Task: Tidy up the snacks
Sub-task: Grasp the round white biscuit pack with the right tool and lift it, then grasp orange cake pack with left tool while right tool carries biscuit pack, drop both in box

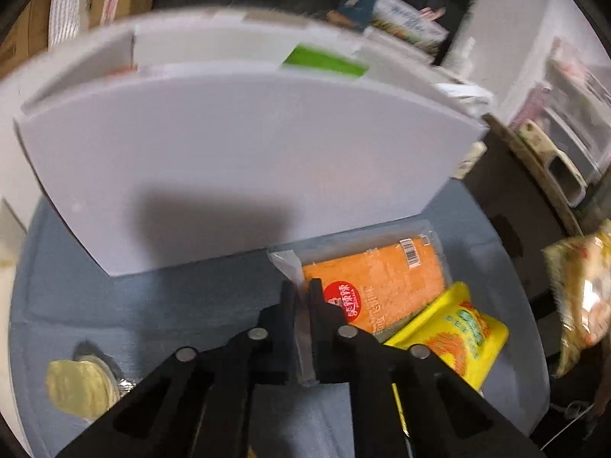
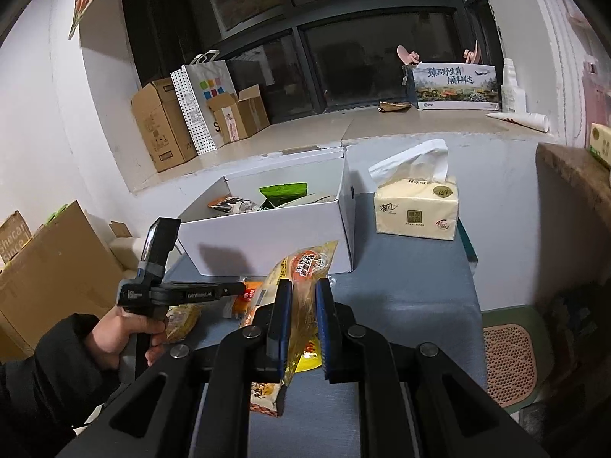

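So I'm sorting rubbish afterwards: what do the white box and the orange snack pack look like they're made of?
White box: apparently cardboard with a smooth matte white coat, going by its thin folded walls and flaps. Orange snack pack: glossy plastic film, with a clear sealed edge and glare on it; the left fingers pinch that edge.

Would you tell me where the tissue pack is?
In the right wrist view, the tissue pack stands on the blue table, just right of the white box.

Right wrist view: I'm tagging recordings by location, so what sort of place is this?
Probably a room in a home, used partly for storage: a wide window ledge under a dark window, cardboard boxes stacked on it, and a tissue pack on the blue-grey table.
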`<state>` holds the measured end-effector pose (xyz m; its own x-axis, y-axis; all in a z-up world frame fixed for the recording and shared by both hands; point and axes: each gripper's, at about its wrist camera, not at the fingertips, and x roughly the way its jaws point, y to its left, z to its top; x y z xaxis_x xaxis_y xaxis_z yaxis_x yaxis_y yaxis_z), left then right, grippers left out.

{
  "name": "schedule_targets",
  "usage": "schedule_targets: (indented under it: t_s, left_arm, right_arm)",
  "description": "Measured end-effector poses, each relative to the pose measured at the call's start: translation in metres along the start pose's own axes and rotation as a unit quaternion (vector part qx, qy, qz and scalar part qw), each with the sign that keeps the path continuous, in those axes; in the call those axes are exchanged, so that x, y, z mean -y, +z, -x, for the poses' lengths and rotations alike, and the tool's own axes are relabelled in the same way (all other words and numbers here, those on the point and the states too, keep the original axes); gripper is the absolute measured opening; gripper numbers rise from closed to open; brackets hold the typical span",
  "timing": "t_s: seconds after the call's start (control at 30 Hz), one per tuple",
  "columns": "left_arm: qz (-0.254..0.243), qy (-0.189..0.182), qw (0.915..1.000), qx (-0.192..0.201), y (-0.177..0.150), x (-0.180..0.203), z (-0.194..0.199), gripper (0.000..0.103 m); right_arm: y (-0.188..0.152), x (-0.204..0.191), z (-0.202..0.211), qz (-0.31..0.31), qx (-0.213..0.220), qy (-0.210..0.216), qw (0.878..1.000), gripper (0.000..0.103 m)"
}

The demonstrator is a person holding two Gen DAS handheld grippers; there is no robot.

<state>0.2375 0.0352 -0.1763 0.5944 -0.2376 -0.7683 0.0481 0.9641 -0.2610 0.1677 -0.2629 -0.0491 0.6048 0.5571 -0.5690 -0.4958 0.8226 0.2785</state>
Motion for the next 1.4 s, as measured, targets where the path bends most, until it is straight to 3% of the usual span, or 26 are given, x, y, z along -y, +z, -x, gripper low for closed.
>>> schedule_targets:
  t_s: [0.2,0.3,0.37,0.43,0.57,0.77,1.17,1.27,1.37,1.4]
  left_arm:
    - [-0.034,-0.016,0.9935,0.107,-0.01,0.022,0.082,0.0]
    - [-0.055,-0.029,0.9897,0.129,-0.009,0.028,0.112,0.0]
    - [-0.073,-0.018,0.9868,0.144,-0.009,0.03,0.128,0.0]
    - [-0.076,-0.025,0.9854,0.15,-0.009,0.027,0.144,0.0]
    - [-0.122,-0.003,0.9811,0.151,-0.018,0.038,0.157,0.0]
    - [-0.131,-0.006,0.9779,0.163,-0.027,0.039,0.17,0.0]
    - [-0.167,0.001,0.9587,0.23,0.03,0.054,0.231,0.0]
    - [-0.166,0.007,0.9609,0.222,0.034,0.05,0.229,0.0]
    - [-0.148,-0.002,0.9716,0.185,0.028,0.037,0.214,0.0]
    - [-0.137,-0.003,0.9767,0.165,0.024,0.03,0.206,0.01]
  right_arm:
    - [0.0,-0.003,0.001,-0.005,0.004,0.006,1.0,0.013]
    - [0.001,-0.006,0.0,0.0,0.006,0.007,1.0,0.013]
    - [0.002,-0.009,-0.002,0.0,0.007,0.008,1.0,0.013]
    - [0.002,-0.013,-0.003,-0.002,0.007,0.013,1.0,0.013]
    - [0.002,-0.021,-0.005,0.01,0.006,0.012,1.0,0.013]
    - [0.0,-0.025,-0.008,0.008,0.004,0.019,1.0,0.013]
    - [0.039,-0.042,-0.016,0.035,0.025,0.021,0.999,0.013]
    - [0.043,-0.046,-0.02,0.03,0.027,0.032,0.999,0.013]
    - [0.038,-0.049,-0.023,0.034,0.023,0.033,0.999,0.013]
    - [0.035,-0.049,-0.024,0.033,0.019,0.033,0.999,0.013]
